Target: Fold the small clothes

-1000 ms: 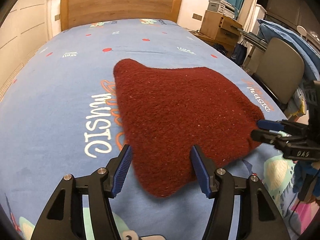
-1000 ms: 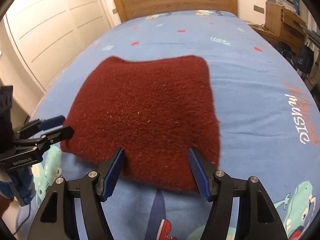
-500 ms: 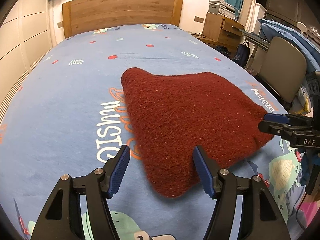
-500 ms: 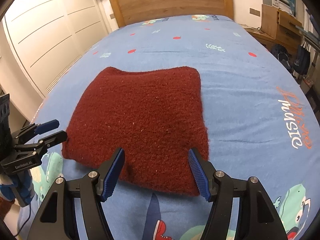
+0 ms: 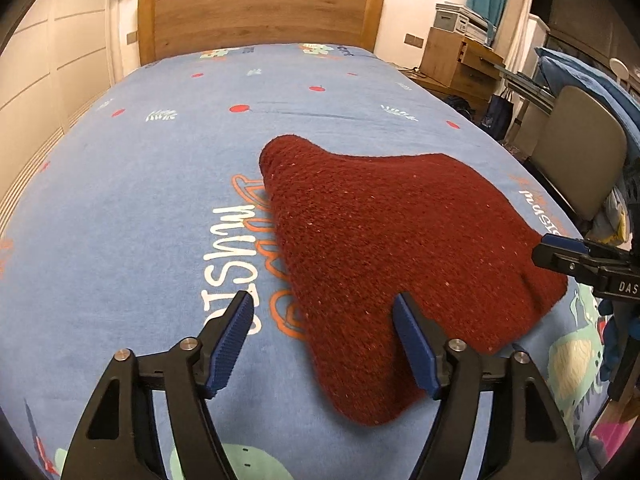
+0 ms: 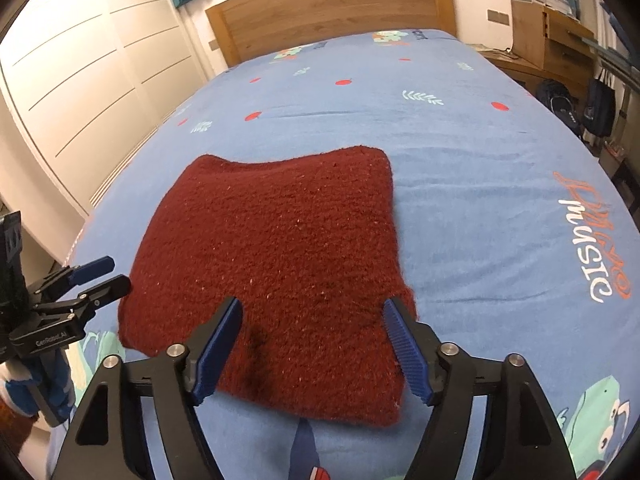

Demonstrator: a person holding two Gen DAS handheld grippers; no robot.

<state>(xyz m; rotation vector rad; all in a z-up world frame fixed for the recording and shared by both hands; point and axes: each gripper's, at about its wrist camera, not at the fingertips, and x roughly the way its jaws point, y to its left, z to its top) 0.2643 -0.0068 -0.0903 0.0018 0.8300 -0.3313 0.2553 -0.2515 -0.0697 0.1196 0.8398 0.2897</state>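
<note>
A dark red knitted garment lies folded into a rough square on the blue printed bedsheet. My left gripper hovers over the garment's near left corner. Its jaws are opening and the pads touch nothing. My right gripper hovers over the garment at its near right edge, jaws also opening, with the cloth lying under them and unpinched. Each gripper shows in the other's view: the right gripper at the garment's right corner, the left gripper at its left corner.
A wooden headboard closes the far end of the bed. A grey chair and a wooden cabinet stand to the right, with bags on the floor. White wardrobe doors line the left side.
Both grippers' jaws have spread wider over the garment's near corners. The garment has stayed flat on the bed.
</note>
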